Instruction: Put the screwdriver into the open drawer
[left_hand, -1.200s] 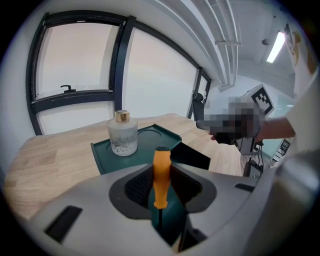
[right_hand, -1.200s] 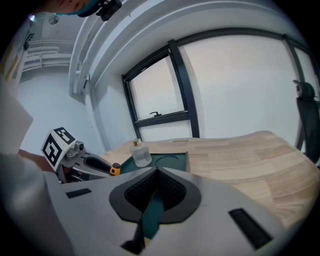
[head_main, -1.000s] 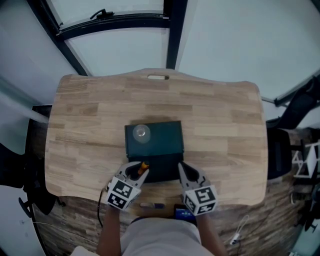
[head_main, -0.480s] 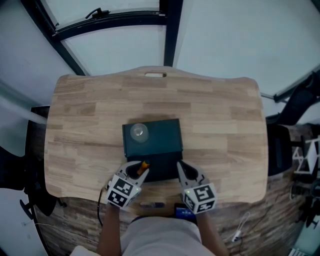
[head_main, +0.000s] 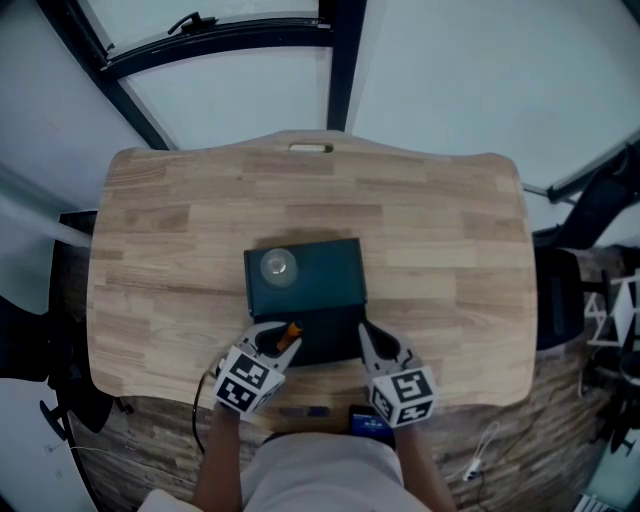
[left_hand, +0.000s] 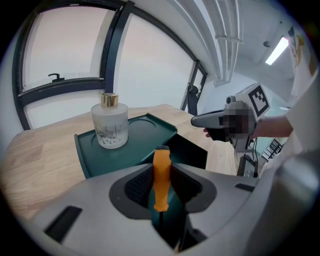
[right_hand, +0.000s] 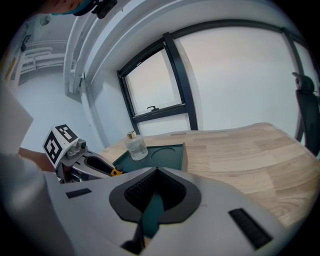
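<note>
No real change: left gripper (head_main: 278, 340) stays clamped on screwdriver (left_hand: 161, 175), at drawer (head_main: 330, 325) 9 o'clock side. Right gripper (head_main: 372, 340) seemingly pinches drawer wall, 3 o'clock. Drop pending.

A gold-capped glass bottle (left_hand: 110, 127) stands before a dark-framed window (left_hand: 107, 55).

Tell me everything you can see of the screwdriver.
The screwdriver has a smooth orange handle, plastic by the look, with a small dark cap on its far end. The left tongs clamp the handle from both sides, capped end aimed forward at the open drawer of the dark green box. Only a thin dark stretch of shaft shows below the handle; the tip is hidden.
</note>
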